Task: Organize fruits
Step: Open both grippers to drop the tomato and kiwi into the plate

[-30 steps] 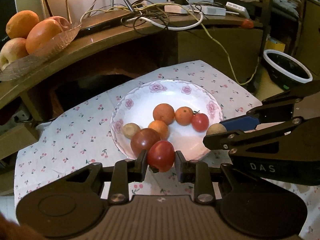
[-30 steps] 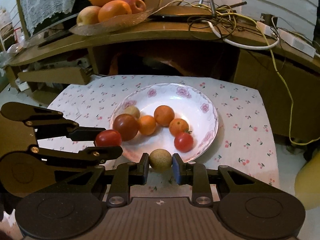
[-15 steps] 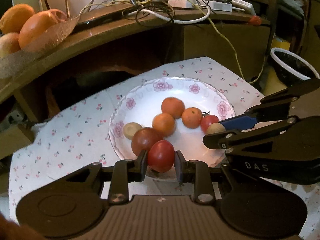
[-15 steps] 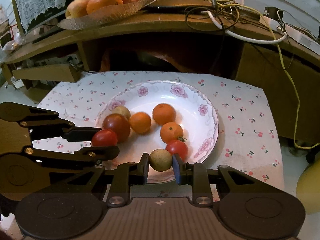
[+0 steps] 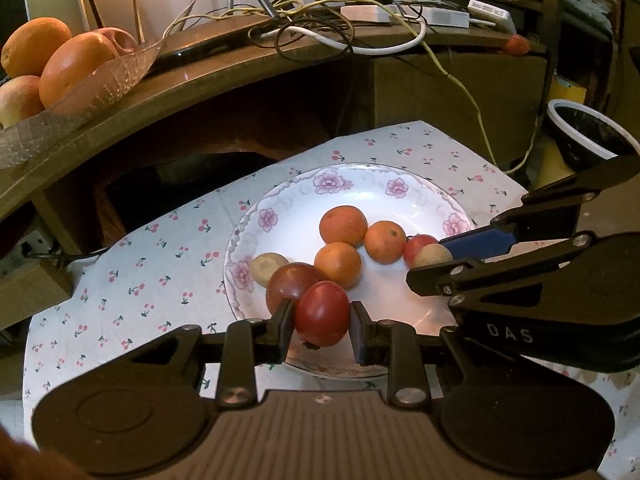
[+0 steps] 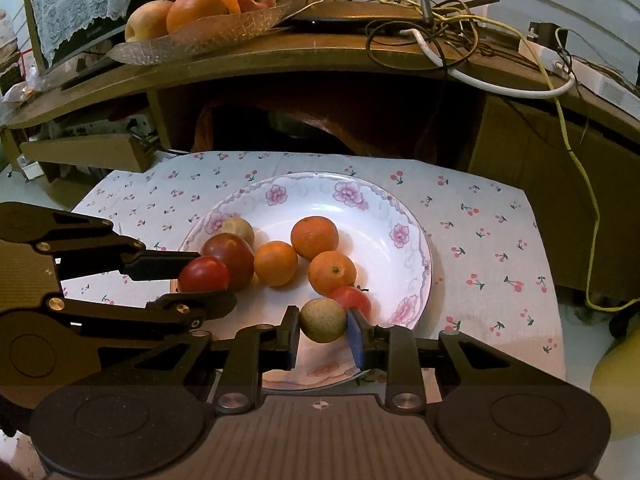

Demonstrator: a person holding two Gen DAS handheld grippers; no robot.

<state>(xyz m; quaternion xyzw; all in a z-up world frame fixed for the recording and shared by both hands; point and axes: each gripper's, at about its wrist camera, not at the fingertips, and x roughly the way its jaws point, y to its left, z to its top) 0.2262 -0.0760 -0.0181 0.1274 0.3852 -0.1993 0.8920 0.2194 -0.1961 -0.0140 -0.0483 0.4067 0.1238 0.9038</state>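
A white flowered plate (image 5: 352, 168) (image 6: 312, 178) holds three small oranges (image 5: 343, 225) (image 6: 314, 237), a dark red tomato (image 5: 290, 284) (image 6: 230, 254), a tan fruit (image 5: 266, 266) and a small red tomato (image 6: 352, 298). My left gripper (image 5: 322, 322) (image 6: 206, 280) is shut on a red tomato (image 5: 322, 314) (image 6: 203, 274) over the plate's near left part. My right gripper (image 6: 324, 326) (image 5: 434, 262) has a second tan round fruit (image 6: 323, 320) (image 5: 432, 256) between its pads, low over the plate beside the small red tomato. Its jaws are opening, and the pads still touch the fruit's sides.
The plate lies on a cherry-print cloth (image 5: 140, 272) (image 6: 480, 240). Behind it a wooden shelf carries a glass dish (image 5: 100, 80) (image 6: 200, 40) of big oranges and apples, plus tangled cables (image 5: 320, 32). A black bowl with a white rim (image 5: 588, 132) stands at the far right.
My right gripper carried the tan fruit from the plate's front rim inward, up against the small red tomato, and its pads stand slightly wider. My left gripper and its tomato barely moved.
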